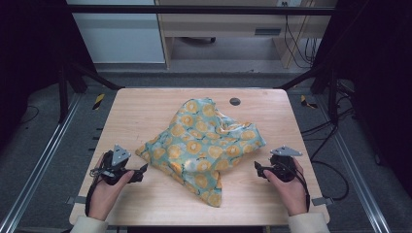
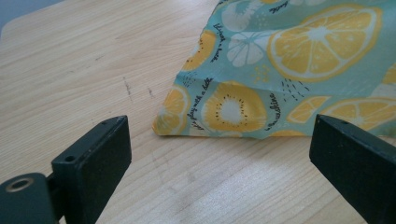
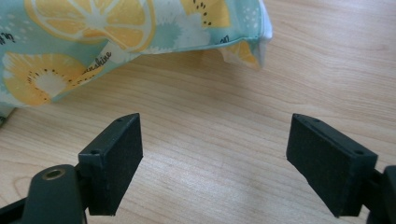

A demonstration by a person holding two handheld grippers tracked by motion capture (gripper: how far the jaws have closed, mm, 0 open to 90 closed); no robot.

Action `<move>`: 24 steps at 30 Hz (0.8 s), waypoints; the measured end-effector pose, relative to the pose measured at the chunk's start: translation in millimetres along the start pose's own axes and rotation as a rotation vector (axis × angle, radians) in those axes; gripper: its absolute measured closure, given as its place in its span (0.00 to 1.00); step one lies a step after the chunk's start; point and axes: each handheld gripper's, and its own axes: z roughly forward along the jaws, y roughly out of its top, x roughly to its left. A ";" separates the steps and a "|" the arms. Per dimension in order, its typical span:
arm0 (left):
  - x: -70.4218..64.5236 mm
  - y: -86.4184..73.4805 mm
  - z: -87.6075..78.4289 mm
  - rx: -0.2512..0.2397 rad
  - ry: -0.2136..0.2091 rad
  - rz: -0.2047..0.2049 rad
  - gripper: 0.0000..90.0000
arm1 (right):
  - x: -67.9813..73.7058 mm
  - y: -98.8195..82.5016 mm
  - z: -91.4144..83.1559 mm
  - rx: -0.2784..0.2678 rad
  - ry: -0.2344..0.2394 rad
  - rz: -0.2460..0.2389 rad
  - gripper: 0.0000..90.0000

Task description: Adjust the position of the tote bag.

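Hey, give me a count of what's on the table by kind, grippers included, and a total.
Crumpled fruit-print cloth: 1
Hand-held grippers: 2, the left hand-held gripper and the right hand-held gripper, both open and holding nothing
Dark round cap set in the table, at its far edge: 1
Total: 4

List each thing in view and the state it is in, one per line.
Cloth: crumpled in a loose heap on the table, not spread flat, not held.
Left tool: open, empty, low by the cloth's near-left corner.
Right tool: open, empty, low beside the cloth's right edge.
Table: bare wood around the cloth.
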 end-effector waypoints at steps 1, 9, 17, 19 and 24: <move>0.4 0.2 -0.5 -0.004 0.002 -0.002 0.06 | -0.7 1.0 -0.5 0.000 0.013 0.004 0.21; 2.2 0.2 -4.2 -0.026 0.004 -0.026 0.07 | 5.4 19.6 -7.8 -0.043 0.044 -0.009 0.25; 2.5 -0.8 -4.2 -0.023 0.009 -0.017 0.07 | 7.0 66.8 -2.2 -0.069 0.063 -0.048 0.30; 2.8 -1.1 -3.2 -0.018 0.005 -0.020 0.07 | 4.8 82.5 3.5 -0.062 0.058 -0.045 0.30; 0.3 -0.6 -2.9 -0.016 0.001 -0.004 0.07 | -3.6 115.5 28.9 -0.030 0.040 -0.032 0.26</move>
